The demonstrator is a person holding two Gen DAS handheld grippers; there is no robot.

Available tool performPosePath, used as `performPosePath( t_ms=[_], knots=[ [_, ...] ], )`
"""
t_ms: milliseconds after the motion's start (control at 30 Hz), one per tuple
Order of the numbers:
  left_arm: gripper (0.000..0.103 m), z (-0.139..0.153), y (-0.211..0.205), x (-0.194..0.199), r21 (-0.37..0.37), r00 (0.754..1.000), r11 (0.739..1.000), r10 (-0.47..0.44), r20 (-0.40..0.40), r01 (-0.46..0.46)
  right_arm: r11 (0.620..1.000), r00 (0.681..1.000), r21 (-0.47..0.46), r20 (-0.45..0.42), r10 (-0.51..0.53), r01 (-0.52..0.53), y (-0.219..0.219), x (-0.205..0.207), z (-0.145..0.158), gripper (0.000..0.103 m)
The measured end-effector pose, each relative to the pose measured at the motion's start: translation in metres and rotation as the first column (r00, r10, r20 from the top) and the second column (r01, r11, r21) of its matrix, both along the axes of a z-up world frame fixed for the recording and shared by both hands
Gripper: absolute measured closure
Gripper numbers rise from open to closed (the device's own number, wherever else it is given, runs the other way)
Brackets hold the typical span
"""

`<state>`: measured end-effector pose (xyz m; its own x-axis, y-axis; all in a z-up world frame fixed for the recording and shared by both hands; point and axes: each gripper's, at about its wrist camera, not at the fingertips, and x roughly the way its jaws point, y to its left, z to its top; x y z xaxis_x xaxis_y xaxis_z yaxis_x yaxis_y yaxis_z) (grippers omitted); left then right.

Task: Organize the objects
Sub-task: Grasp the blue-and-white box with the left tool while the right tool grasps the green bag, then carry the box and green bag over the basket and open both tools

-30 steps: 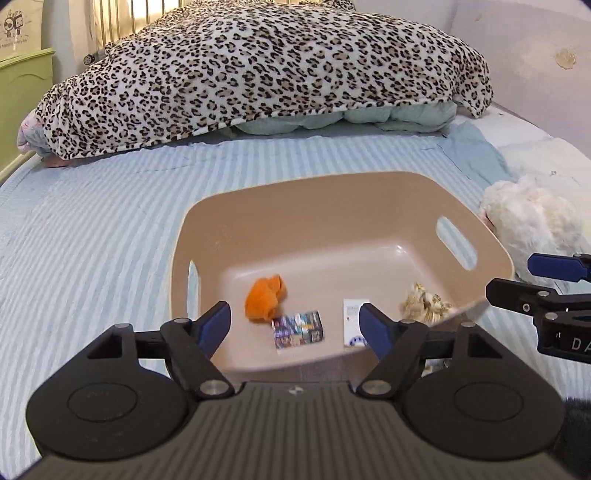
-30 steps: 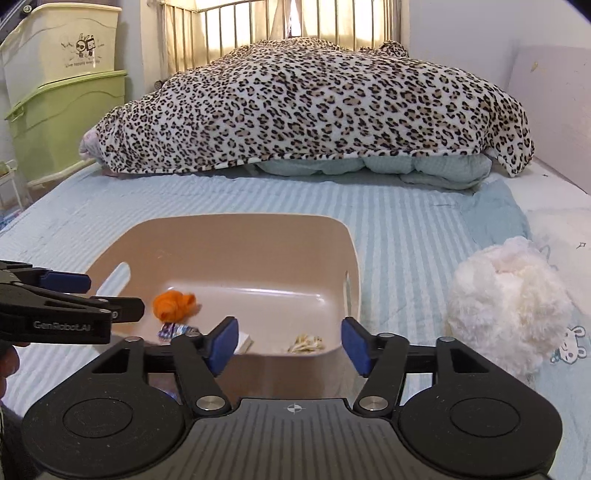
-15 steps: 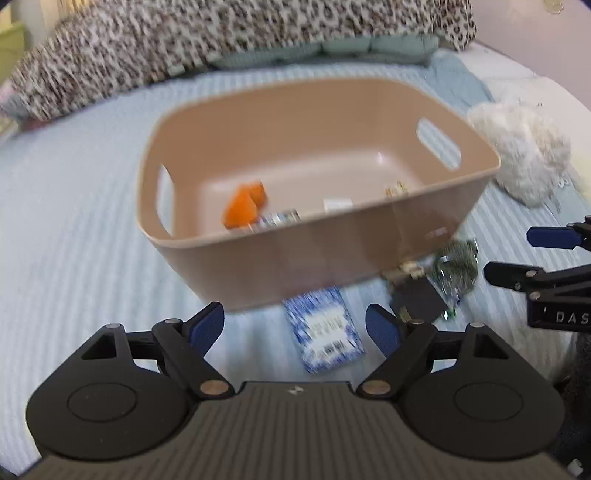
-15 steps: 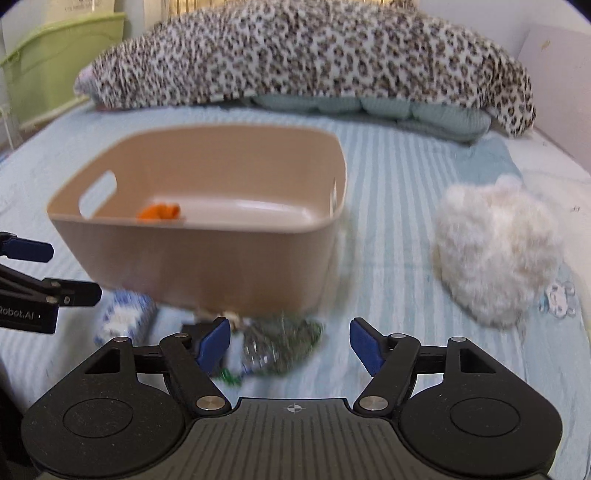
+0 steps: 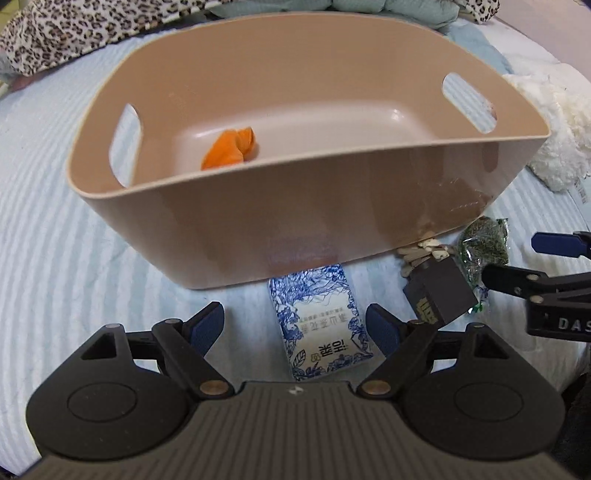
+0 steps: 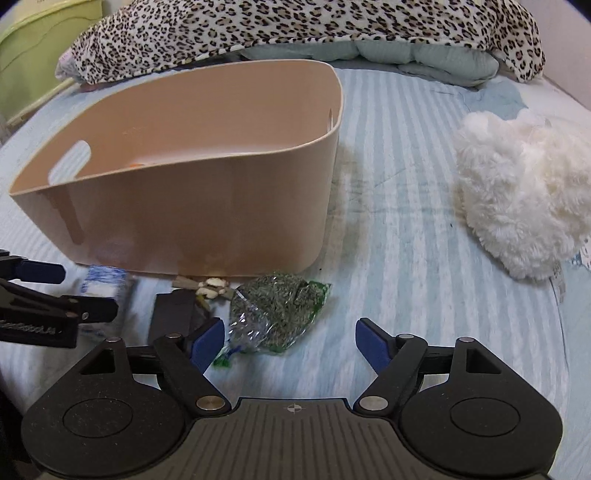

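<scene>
A beige plastic bin [image 5: 306, 206] [image 6: 192, 218] stands on the striped bed with an orange item [image 5: 231, 149] inside. In front of it lie a blue-and-white packet [image 5: 319, 325] [image 6: 101, 284], a dark box [image 5: 439, 291] [image 6: 173, 317], some small pale pieces [image 5: 424, 251] [image 6: 210, 286] and a clear bag of green bits [image 6: 277, 310] [image 5: 484, 251]. My left gripper [image 5: 295, 325] is open, low over the blue-and-white packet. My right gripper [image 6: 290, 341] is open, just in front of the green bag.
A fluffy white plush [image 6: 524, 199] [image 5: 554, 125] lies right of the bin. A leopard-print blanket [image 6: 295, 29] is heaped at the back. Green storage boxes [image 6: 40, 44] stand at the far left beside the bed.
Both grippers have dropped lower and tilted down toward the bed. The items in front of the bin have come into view and now lie close before the fingers. Both stay open.
</scene>
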<state>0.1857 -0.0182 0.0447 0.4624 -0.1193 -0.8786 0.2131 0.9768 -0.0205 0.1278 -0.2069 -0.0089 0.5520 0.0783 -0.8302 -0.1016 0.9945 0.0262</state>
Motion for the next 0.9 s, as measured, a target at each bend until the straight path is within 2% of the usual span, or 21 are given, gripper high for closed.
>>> performPosePath(
  t_ms=[133, 233, 333, 433, 467, 500, 567, 600, 733, 900],
  knots=[
    [0.018, -0.013, 0.003, 0.006, -0.020, 0.998, 0.999, 0.035, -0.053, -0.037, 1.000, 1.000, 0.025, -0.019, -0.011, 0.012, 0.004, 0.010, -0.007, 0.018],
    [0.019, -0.014, 0.002, 0.006, -0.014, 0.999, 0.999, 0.034, -0.039, -0.035, 1.000, 1.000, -0.005, -0.021, -0.011, 0.011, 0.009, 0.015, -0.013, 0.018],
    [0.023, -0.013, 0.005, 0.004, -0.021, 0.999, 0.999, 0.034, -0.034, -0.034, 0.999, 0.999, -0.034, -0.039, -0.003, 0.002, 0.014, 0.018, -0.020, 0.018],
    [0.034, -0.011, 0.009, 0.000, -0.029, 0.999, 0.999, 0.042, -0.031, -0.043, 0.999, 0.999, -0.050, -0.044, -0.011, 0.009, 0.013, 0.018, -0.027, 0.020],
    [0.040, -0.010, 0.011, -0.001, -0.031, 0.999, 0.999, 0.044, -0.030, -0.045, 0.999, 0.999, -0.041, -0.041, -0.011, 0.009, 0.012, 0.017, -0.026, 0.025],
    [0.049, -0.009, 0.013, -0.002, -0.037, 0.999, 0.998, 0.045, -0.030, -0.046, 0.999, 0.999, -0.032, -0.037, -0.008, 0.007, 0.011, 0.016, -0.025, 0.037],
    [0.055, -0.007, 0.016, -0.005, -0.046, 0.998, 0.998, 0.049, -0.031, -0.050, 1.000, 1.000, -0.025, -0.027, -0.004, 0.003, 0.011, 0.013, -0.022, 0.052],
    [0.055, -0.006, 0.017, -0.006, -0.049, 0.998, 0.998, 0.044, -0.033, -0.046, 1.000, 1.000, -0.024, -0.023, -0.003, 0.003, 0.011, 0.012, -0.021, 0.055],
    [0.056, -0.002, 0.016, -0.015, -0.017, 1.000, 1.000, 0.025, -0.015, -0.025, 1.000, 1.000, -0.012, -0.016, -0.006, 0.005, 0.008, 0.006, -0.015, 0.057],
    [0.056, 0.008, 0.016, -0.029, -0.018, 1.000, 1.000, -0.010, 0.009, 0.010, 1.000, 0.998, 0.013, 0.056, -0.020, 0.019, 0.002, -0.010, 0.009, 0.057]
  ],
)
